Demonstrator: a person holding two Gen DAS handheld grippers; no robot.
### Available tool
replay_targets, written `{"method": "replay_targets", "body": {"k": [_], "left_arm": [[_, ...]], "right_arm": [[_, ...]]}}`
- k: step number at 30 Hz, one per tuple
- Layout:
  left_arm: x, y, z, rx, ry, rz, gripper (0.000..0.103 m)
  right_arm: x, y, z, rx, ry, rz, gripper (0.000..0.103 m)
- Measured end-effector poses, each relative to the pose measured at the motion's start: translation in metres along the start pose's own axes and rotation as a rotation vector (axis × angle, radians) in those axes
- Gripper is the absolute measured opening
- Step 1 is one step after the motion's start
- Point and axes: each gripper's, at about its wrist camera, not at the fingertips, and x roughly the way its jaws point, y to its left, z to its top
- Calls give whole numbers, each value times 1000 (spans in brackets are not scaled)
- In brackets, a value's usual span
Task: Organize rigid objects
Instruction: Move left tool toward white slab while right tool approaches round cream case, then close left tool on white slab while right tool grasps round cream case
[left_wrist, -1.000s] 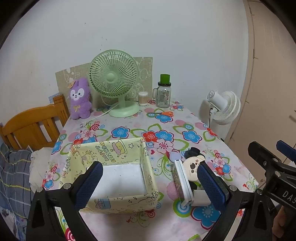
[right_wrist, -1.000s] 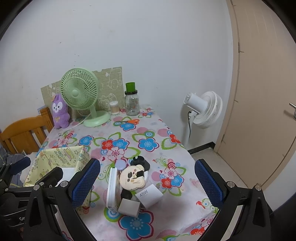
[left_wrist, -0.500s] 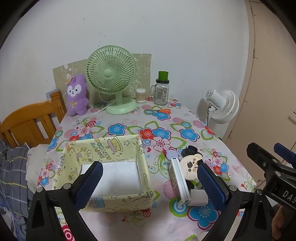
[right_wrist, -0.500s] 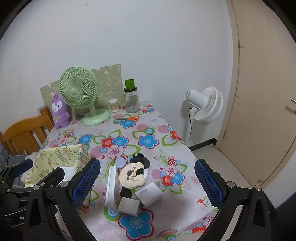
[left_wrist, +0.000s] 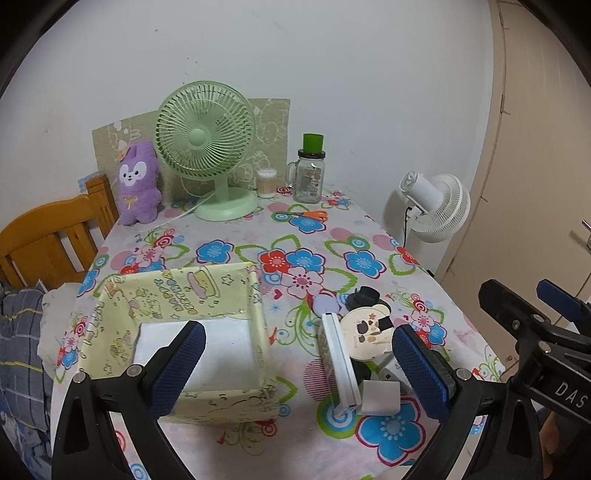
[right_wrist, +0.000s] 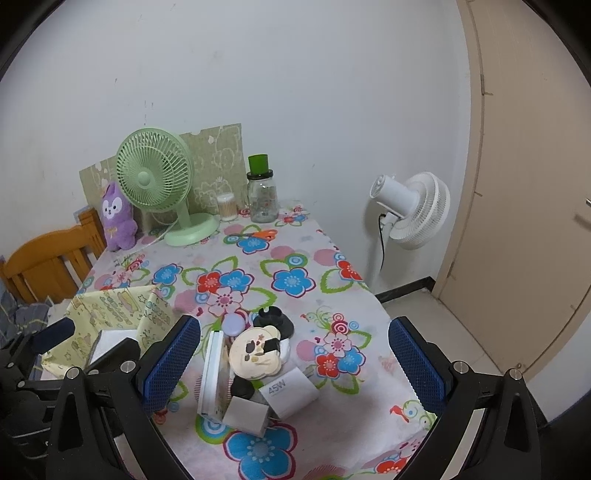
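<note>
Left gripper (left_wrist: 295, 363) (wide open) above yellow box (left_wrist: 177, 295).

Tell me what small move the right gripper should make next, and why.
Probably lower the right gripper toward the white 45W charger: both grippers are open and empty, the yellow box holds nothing visible, and the charger lies at the near edge of the pile, between the right gripper's fingers.
</note>
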Motion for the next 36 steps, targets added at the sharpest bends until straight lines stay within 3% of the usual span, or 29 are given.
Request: {"method": "replay_targets", "body": {"k": [17, 36], "left_arm": [[40, -45, -9, 11, 59, -22, 95], [97, -70, -22, -6, 150, 8, 81]], "right_arm": [[41, -23, -11, -9, 36, 58, 100], [94, -35, -34, 12, 189, 102, 97]]}}
